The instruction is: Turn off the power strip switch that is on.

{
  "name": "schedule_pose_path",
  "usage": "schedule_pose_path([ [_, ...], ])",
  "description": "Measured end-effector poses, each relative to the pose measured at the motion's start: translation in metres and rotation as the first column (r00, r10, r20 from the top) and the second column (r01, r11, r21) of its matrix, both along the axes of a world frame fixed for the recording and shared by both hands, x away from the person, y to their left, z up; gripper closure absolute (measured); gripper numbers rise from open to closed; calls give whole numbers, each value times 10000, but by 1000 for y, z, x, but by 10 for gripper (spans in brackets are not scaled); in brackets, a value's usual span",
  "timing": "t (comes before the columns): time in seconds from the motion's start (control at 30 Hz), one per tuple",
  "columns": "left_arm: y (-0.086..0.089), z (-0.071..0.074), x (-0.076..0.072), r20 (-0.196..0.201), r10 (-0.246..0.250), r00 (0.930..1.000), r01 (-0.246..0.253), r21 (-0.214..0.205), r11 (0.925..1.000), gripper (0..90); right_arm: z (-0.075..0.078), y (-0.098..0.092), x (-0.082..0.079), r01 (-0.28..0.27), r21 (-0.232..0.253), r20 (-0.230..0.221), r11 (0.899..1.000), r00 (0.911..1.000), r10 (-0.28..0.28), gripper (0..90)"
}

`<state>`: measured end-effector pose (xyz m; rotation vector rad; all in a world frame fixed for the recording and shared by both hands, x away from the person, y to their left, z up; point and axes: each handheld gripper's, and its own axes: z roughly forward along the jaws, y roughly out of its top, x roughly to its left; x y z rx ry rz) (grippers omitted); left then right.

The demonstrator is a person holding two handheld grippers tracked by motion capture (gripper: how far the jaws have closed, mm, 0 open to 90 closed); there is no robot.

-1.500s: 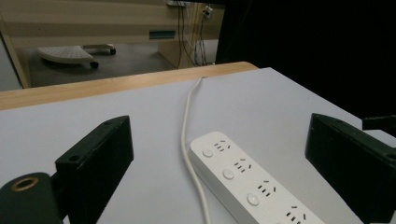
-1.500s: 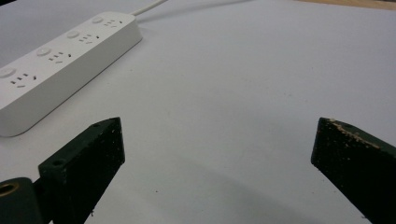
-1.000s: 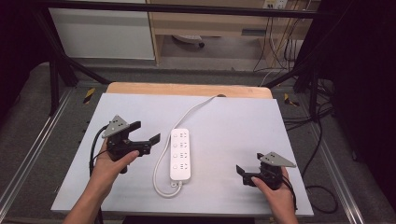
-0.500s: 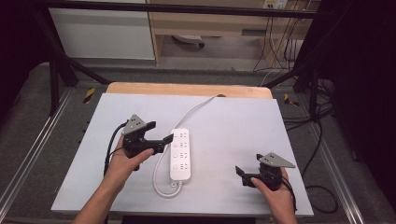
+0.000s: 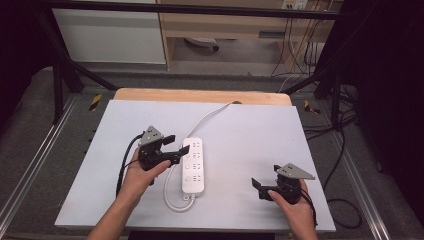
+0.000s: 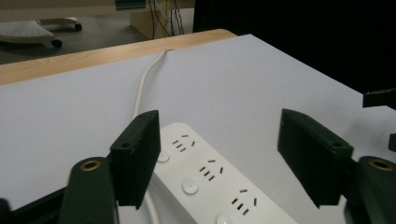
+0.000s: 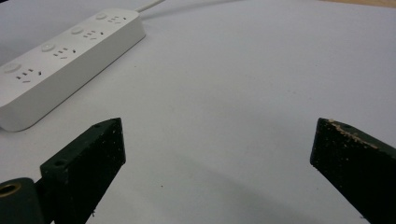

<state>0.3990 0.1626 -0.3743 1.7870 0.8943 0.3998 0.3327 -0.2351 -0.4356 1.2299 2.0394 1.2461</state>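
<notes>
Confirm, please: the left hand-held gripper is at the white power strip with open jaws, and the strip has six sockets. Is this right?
One detail is wrong: the high view shows four sockets on the power strip. The left hand-held gripper is indeed at it; its jaws, which have just been closing, stand open.

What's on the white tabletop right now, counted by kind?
Power strip: 1
Hand-held gripper: 2, left and right
Total: 3
</notes>
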Motion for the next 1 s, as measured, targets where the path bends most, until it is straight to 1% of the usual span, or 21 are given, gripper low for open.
schedule_pose_path([
  [0.03,0,-1,0,-49,1,10000,-1,-1,10000,361,0,-1,1,32,41,10,10000,10000,-32,39],
  [0.07,0,-2,0,-97,-16,10000,16,-9,10000,361,0,-1,1,32,41,10,10000,10000,-32,39],
  [0.23,-3,-7,-1,-291,-210,9994,216,213,9995,416,0,1,2,-22,16,-22,10000,10000,22,38],
  [0.33,-4,-9,-2,-345,-229,9991,237,226,9995,462,0,1,1,-31,9,-42,10000,10000,31,38],
  [0.37,-5,-9,-2,-363,-237,9991,245,222,9995,462,0,1,1,-31,9,-42,10000,10000,31,38],
  [0.4,-6,-10,-3,-342,-217,9992,228,327,9992,481,0,1,1,-21,12,-40,10000,10000,21,38],
  [0.47,-6,-12,-4,-372,-231,9990,244,360,9991,514,0,0,1,17,52,-29,10000,10000,-17,38],
  [0.5,-6,-12,-5,-406,-254,9989,269,354,9990,563,0,0,1,34,56,-31,10000,10000,-34,38],
  [0.53,-6,-13,-5,-395,-271,9989,285,351,9990,563,0,0,1,34,56,-31,10000,10000,-34,38],
  [0.6,-5,-13,-6,-284,-237,9993,248,378,9990,626,0,0,2,38,40,-42,10000,10000,-38,38],
  [0.7,-2,-16,-6,-343,-263,9991,272,276,9992,704,-1,0,2,18,-9,-87,10000,10000,-18,38],
  [0.8,-2,-22,-6,-532,-358,9979,374,301,9988,784,-1,0,2,37,-13,-115,10000,9999,-37,38],
  [0.87,-3,-26,-7,-676,-482,9965,508,384,9980,820,-1,1,2,47,12,-130,10000,9999,-47,38],
  [0.9,-3,-28,-7,-729,-584,9956,617,434,9972,874,-1,1,2,52,20,-153,10000,9999,-52,38],
  [0.93,-4,-30,-7,-831,-657,9944,693,413,9967,891,-2,1,2,67,3,-165,10000,9998,-67,38],
  [1.0,-6,-33,-7,-954,-772,9924,823,509,9953,900,-2,1,1,66,6,-195,10000,9998,-66,38],
])
